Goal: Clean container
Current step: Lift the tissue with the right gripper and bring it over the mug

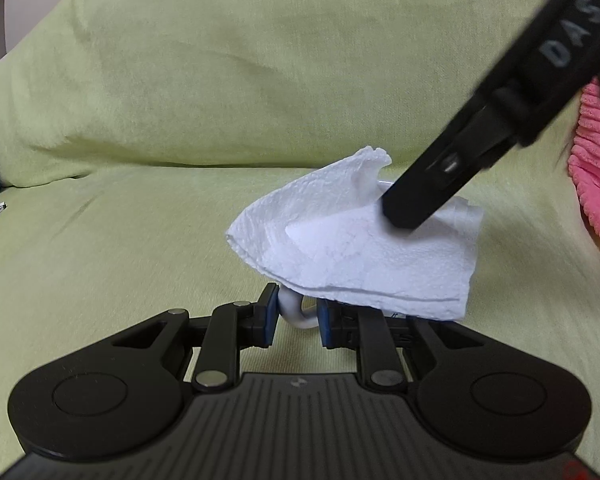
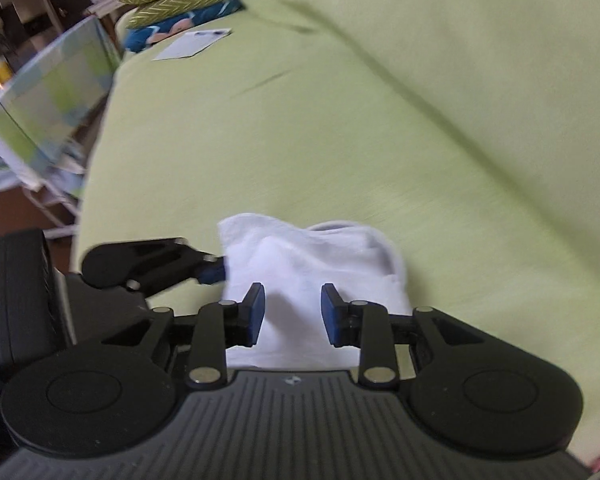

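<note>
Paper towel goes onto the mug!

Left hand-held gripper (image 1: 294, 316) clamps the white handle of the mug (image 1: 296, 312), held just above the green sofa (image 1: 180, 100). Right hand-held gripper (image 2: 293, 312) comes in from above right, lettered "DAS", jaws parted around the paper towel (image 1: 360, 240) draped over the mug directly ahead; whether they pinch it, I cannot tell.

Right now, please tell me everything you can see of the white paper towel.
The white paper towel is embossed, soft and crumpled, folded into layers with one corner sticking up. It drapes over a white container, hiding all but its looped handle, which sits between the left gripper fingers. The right gripper presses down on it from above; whether it pinches the towel cannot be told. All this is above a green sofa.
</note>
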A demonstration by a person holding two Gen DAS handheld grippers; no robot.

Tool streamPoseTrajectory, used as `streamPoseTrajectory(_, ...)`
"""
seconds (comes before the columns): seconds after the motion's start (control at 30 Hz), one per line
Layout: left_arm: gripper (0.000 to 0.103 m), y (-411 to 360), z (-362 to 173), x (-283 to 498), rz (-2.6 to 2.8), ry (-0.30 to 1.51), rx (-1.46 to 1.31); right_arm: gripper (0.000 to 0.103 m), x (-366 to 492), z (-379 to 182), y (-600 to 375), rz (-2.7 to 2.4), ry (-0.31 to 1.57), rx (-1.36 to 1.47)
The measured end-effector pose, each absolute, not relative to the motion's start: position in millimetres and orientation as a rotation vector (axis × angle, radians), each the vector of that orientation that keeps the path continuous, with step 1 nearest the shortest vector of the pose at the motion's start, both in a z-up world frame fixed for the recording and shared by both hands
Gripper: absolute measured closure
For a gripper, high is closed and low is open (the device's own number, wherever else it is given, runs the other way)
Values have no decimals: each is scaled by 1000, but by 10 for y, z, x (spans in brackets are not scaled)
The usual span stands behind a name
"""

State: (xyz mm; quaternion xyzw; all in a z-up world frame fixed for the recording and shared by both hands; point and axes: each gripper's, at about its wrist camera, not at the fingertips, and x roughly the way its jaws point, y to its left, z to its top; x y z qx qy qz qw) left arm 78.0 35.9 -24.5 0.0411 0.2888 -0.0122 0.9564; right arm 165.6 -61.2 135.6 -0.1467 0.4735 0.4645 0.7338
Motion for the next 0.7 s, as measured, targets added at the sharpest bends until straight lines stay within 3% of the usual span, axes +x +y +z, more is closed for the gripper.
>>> streamPoseTrajectory(0.17, 80, 354, -246, 763, -27, 583, 88, 79, 1745, 1155, -446, 1054, 1075, -375)
streamPoseTrajectory(0.23, 80, 353, -256, 756, -29, 580, 94, 93, 1777, 1102, -426, 1073, 1085, -346)
streamPoseTrajectory(0.47, 78, 310, -306, 738, -14, 591, 142, 95, 1593, 1032, -203, 1075, 1002, -485)
streamPoseTrajectory(0.7, 77, 287, -296, 660, -14, 591, 189, 93, 1594, 1026, -112, 1042, 1056, -466)
